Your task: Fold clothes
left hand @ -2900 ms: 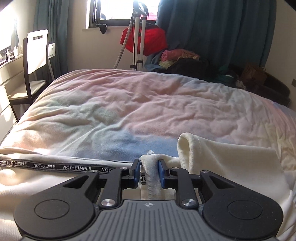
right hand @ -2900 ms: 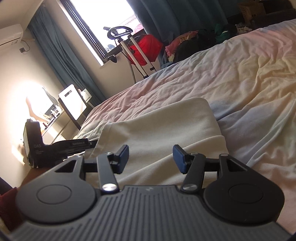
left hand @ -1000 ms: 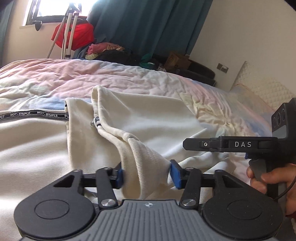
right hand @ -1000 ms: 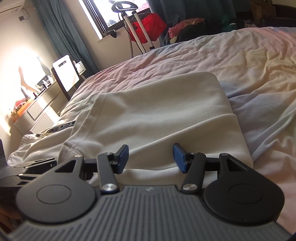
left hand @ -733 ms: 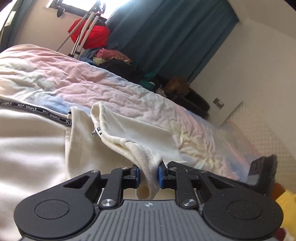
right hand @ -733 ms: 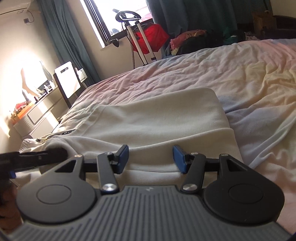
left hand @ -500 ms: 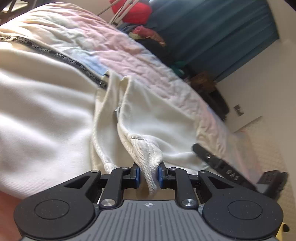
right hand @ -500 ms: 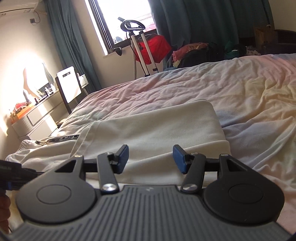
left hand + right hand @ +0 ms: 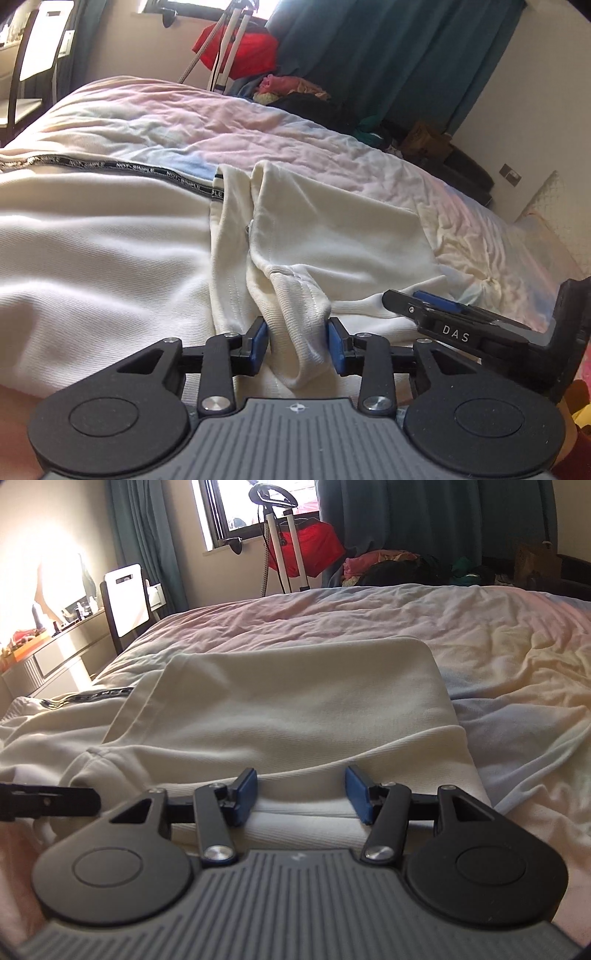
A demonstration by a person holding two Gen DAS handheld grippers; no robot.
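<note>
Left tongs (image 9: 297, 345) now parted around the ribbed cuff (image 9: 301, 328), grip released a moment ago; right tongs (image 9: 301, 794) open (holding nothing) over the cream sweatshirt (image 9: 295, 701), part-folded on the bed (image 9: 480, 646).

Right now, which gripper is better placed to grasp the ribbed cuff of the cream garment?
Left. The left gripper is open with the ribbed cuff already between its pads. The right gripper is open over the garment's flat edge.
</note>
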